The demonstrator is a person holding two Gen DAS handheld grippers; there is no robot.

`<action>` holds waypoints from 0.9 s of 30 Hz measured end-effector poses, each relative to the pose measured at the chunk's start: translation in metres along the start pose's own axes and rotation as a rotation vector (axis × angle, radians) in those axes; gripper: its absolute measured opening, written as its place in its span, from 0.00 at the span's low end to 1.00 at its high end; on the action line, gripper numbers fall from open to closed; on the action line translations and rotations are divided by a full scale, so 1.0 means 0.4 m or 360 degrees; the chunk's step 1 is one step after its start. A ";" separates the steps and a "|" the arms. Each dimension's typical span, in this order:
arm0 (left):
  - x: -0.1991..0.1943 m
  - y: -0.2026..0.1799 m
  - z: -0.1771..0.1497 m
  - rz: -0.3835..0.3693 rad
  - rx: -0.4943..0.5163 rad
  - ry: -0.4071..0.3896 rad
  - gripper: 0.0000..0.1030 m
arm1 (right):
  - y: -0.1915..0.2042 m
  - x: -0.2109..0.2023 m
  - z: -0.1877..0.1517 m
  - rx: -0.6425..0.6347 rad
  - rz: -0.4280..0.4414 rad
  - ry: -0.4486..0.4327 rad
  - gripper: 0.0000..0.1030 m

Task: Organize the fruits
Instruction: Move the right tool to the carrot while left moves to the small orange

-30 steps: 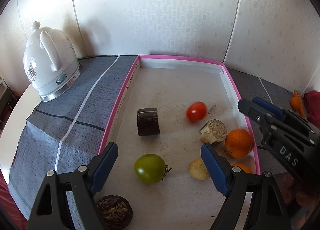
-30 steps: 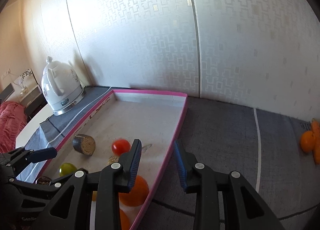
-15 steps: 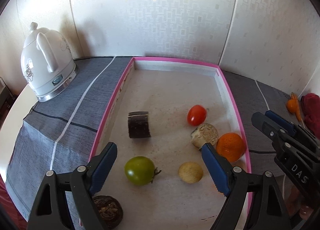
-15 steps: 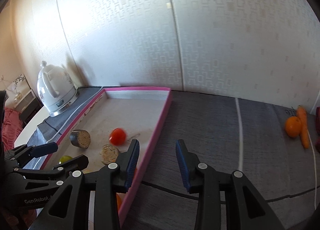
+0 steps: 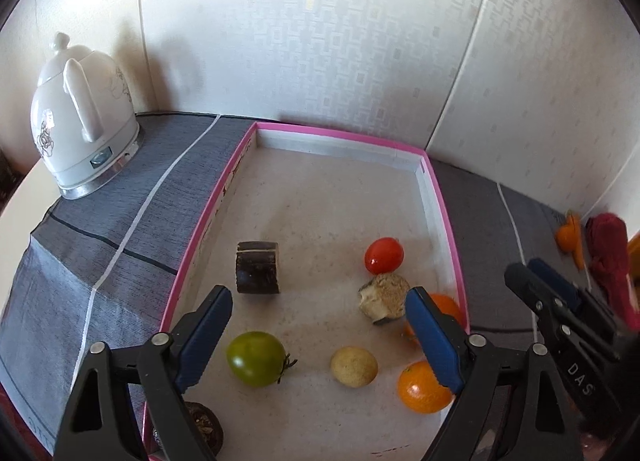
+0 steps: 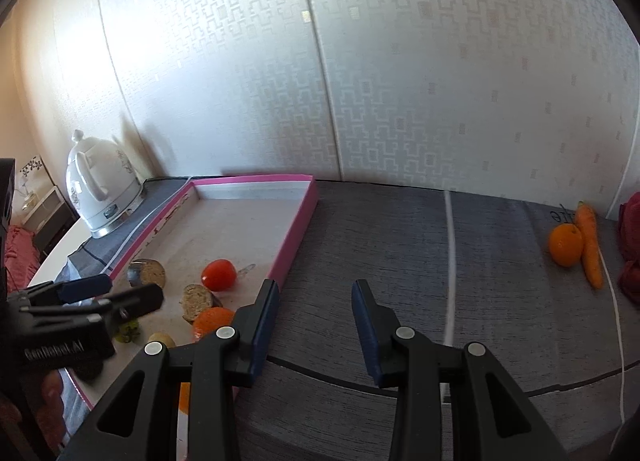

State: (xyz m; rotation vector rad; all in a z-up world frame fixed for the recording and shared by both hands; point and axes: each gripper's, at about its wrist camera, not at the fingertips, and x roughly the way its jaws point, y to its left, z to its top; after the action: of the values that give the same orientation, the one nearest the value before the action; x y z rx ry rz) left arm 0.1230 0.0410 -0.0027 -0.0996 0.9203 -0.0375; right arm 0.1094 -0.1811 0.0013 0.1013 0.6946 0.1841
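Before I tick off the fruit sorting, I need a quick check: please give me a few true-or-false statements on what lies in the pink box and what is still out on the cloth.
1. A red tomato lies inside the pink box. True.
2. The green tomato sits on the grey cloth outside the box. False: it lies in the box.
3. A carrot and an orange lie side by side on the cloth, outside the box. True.
4. The right gripper holds an orange. False: nothing is between its fingers.
5. The white kettle stands inside the box. False: it stands on the cloth beside it.
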 end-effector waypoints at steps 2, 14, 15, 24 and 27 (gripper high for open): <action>0.002 -0.003 0.007 -0.0014 -0.0018 0.0001 0.88 | -0.016 -0.005 0.001 0.0020 -0.0010 -0.0005 0.37; 0.012 -0.075 0.021 -0.0048 0.0013 -0.0016 0.88 | -0.092 -0.035 0.006 0.0102 -0.0066 -0.0014 0.37; 0.014 -0.080 0.022 -0.0053 0.0014 -0.0015 0.88 | -0.094 -0.037 0.006 0.0103 -0.0068 -0.0015 0.37; 0.022 -0.138 0.021 -0.0091 0.0045 -0.0012 0.88 | -0.130 -0.048 0.006 0.0130 -0.0105 -0.0020 0.37; 0.026 -0.156 0.019 -0.0096 0.0064 -0.0010 0.89 | -0.163 -0.055 0.012 0.0175 -0.0156 -0.0026 0.37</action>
State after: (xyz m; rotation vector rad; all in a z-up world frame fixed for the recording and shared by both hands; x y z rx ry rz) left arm 0.1357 -0.0214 0.0000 -0.0901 0.9095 -0.1114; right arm 0.1045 -0.2494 0.0087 0.1733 0.6917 0.0507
